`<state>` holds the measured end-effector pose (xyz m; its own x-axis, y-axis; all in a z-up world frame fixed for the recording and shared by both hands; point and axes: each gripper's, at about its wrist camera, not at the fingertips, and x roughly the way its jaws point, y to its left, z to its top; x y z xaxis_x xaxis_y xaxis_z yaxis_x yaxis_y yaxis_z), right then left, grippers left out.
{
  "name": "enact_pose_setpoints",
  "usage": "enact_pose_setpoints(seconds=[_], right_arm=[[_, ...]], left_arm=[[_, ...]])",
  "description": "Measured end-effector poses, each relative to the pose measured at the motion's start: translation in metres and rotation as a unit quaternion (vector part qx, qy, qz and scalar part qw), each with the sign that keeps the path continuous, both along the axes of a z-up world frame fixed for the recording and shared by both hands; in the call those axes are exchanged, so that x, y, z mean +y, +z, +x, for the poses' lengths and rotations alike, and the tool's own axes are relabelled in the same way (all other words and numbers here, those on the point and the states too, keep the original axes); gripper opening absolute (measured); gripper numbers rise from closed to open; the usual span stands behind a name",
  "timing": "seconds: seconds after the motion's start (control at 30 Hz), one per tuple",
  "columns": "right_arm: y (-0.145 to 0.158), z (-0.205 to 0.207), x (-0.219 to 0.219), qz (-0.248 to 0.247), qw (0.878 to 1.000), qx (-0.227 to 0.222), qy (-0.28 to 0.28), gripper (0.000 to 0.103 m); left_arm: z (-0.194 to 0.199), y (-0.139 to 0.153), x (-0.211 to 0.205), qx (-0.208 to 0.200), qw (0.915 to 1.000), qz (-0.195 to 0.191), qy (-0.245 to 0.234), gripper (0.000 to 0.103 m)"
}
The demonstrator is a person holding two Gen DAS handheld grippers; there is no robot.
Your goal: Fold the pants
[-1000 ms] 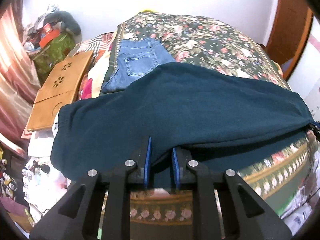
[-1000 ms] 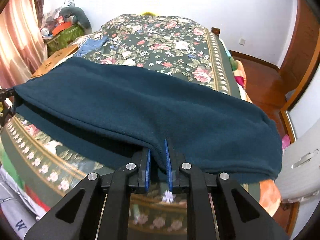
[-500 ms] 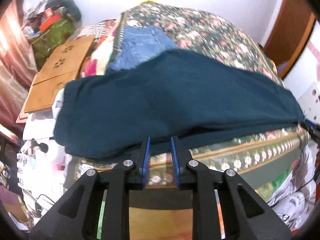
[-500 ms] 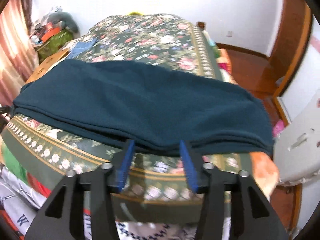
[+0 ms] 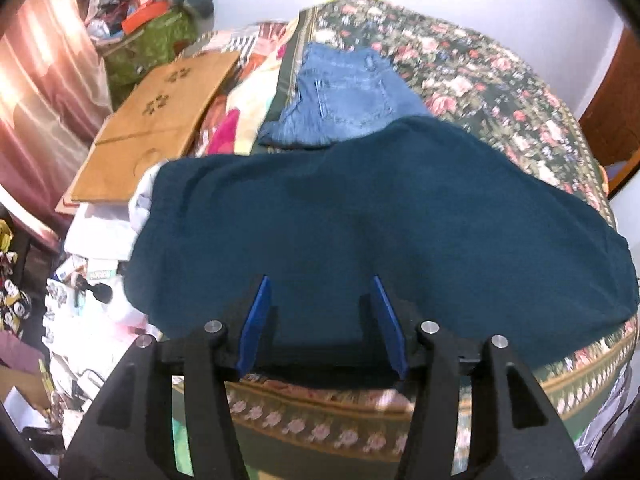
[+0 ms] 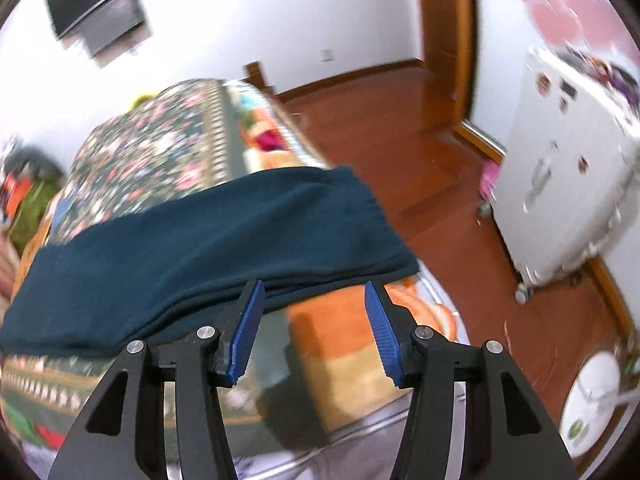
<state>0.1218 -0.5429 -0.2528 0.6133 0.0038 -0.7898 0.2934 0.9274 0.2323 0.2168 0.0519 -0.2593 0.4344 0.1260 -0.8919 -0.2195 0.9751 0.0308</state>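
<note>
Teal fleece pants [image 5: 360, 216] lay folded lengthwise along the near edge of the floral bed [image 5: 480, 80] — soft, limp, likely light. Left gripper [image 5: 320, 320] and right gripper [image 6: 312, 328] fingers were spread, holding nothing — best grasped at the stacked cuff end.

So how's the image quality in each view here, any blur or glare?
Left wrist: mildly soft, teal pants readable, pink glow on the curtain, fisheye bend. Right wrist: heavy motion smear on the cabinet and bedspread; tongs stay sharp.
</note>
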Motion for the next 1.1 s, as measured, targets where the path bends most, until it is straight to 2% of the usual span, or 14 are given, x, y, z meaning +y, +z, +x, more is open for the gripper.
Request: enact_pose_setpoints(seconds=[0.13,0.27,0.4,0.5,0.53,0.57,0.67,0.83,0.97,1.1], right_arm=[[-0.015,0.012,-0.014,0.020,0.999,-0.001,-0.044,0.048],[-0.037,0.031,-0.017,0.011,0.998,0.020,-0.050,0.048],[-0.054,0.038,-0.021,0.035,0.998,0.018,-0.058,0.050],[-0.052,0.038,-0.018,0.022,0.999,0.007,-0.045,0.039],[-0.051,0.038,-0.015,0.017,0.999,0.003,-0.038,0.028],[-0.050,0.039,-0.012,0.013,1.000,-0.001,-0.024,0.010],[-0.044,0.041,0.001,-0.039,0.999,-0.001,-0.010,0.007],[-0.032,0.033,-0.011,-0.050,0.998,-0.026,-0.026,0.004],[-0.020,0.028,-0.030,-0.100,0.993,-0.027,-0.049,0.000],[-0.022,0.022,-0.059,-0.077,0.994,0.000,-0.073,0.001]], left_arm=[[0.009,-0.023,-0.009,0.033,0.9990,-0.030,-0.005,0.053],[0.012,-0.025,-0.022,0.031,0.9993,0.009,-0.017,0.054],[0.016,-0.026,-0.041,0.033,0.9958,0.076,-0.039,0.055],[0.020,-0.029,-0.051,0.031,0.9919,0.113,-0.047,0.055],[0.020,-0.029,-0.052,0.031,0.9913,0.119,-0.047,0.055],[0.022,-0.030,-0.053,0.031,0.9908,0.123,-0.046,0.055],[0.024,-0.030,-0.054,0.033,0.9898,0.131,-0.045,0.055],[0.024,-0.026,-0.046,0.038,0.9934,0.101,-0.037,0.055],[0.025,-0.019,-0.032,0.036,0.9978,0.052,-0.017,0.060],[0.023,-0.010,-0.019,0.022,0.9997,0.014,0.005,0.062]])
